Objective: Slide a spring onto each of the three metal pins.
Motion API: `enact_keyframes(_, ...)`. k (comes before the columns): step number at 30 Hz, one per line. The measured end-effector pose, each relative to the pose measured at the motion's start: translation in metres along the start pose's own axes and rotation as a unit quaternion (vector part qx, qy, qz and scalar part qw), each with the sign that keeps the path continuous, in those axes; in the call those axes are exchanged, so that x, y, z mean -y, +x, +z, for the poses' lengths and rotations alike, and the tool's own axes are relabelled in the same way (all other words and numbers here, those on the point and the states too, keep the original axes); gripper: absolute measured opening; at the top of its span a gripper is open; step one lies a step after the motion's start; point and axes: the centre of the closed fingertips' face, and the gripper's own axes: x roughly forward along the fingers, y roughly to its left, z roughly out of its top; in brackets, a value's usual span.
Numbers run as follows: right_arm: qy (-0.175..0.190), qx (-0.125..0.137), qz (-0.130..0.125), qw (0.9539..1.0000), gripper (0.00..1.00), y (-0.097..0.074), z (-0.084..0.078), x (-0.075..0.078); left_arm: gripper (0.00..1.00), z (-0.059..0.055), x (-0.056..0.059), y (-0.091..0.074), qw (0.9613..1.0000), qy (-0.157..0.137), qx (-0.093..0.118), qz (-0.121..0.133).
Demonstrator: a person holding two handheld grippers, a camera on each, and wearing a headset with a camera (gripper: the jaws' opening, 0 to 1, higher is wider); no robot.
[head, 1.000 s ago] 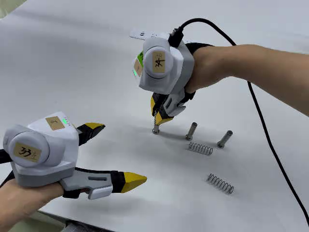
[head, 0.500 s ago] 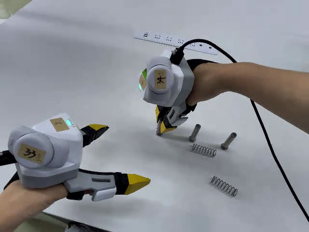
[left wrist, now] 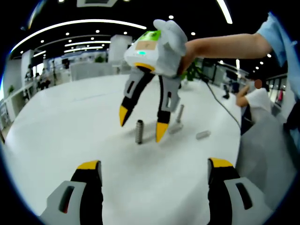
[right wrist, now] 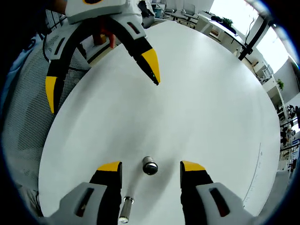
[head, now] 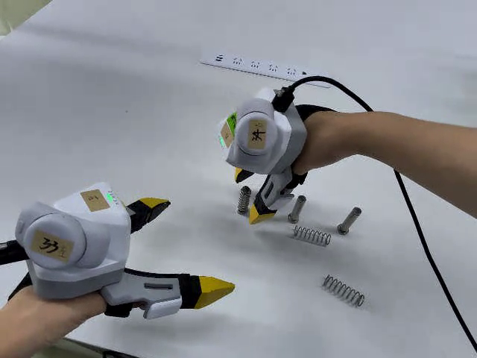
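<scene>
White workbench (head: 112, 119), power strip (head: 261, 67), springs (head: 311, 236), ceiling lights (left wrist: 224, 11)

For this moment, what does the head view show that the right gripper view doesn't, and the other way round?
Head view adds: two loose springs lying on the table, the third pin, a power strip, and a cable running to the right gripper. Right gripper view adds: desks and bright windows beyond the table. Both share: the pin carrying a spring, which sits between the right gripper's open fingers; a bare pin beside it; and the left gripper, open.
</scene>
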Motion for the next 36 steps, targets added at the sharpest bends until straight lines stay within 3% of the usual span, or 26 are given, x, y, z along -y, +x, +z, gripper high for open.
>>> enact_keyframes(8,0.045,0.032,-0.021,0.9983,0.79,-0.004,-0.003,0.002,0.95,0.005,-0.003,0.002,1.0000,0.008,0.002,-0.002)
enact_keyframes(12,0.081,0.058,-0.041,0.9942,0.90,-0.009,-0.006,0.003,0.95,0.008,-0.003,0.003,0.9999,0.010,0.006,0.000)
enact_keyframes(18,0.128,0.067,-0.060,0.9877,0.99,-0.015,-0.019,0.003,0.95,0.011,-0.002,0.003,0.9999,0.013,0.008,0.000)
enact_keyframes(20,0.144,0.077,-0.068,0.9841,0.99,-0.019,-0.022,0.003,0.95,0.013,-0.001,0.003,0.9998,0.015,0.009,0.000)
enact_keyframes(26,0.197,0.131,-0.113,0.9651,0.99,-0.034,-0.025,0.009,0.94,0.018,0.000,0.005,0.9997,0.020,0.013,-0.003)
enact_keyframes(29,0.218,0.154,-0.123,0.9558,0.99,-0.043,-0.027,0.008,0.95,0.020,-0.001,0.006,0.9996,0.023,0.015,-0.002)
enact_keyframes(36,0.235,0.161,-0.148,0.9469,0.99,-0.058,-0.045,0.001,0.95,0.025,0.000,0.009,0.9994,0.028,0.016,-0.008)
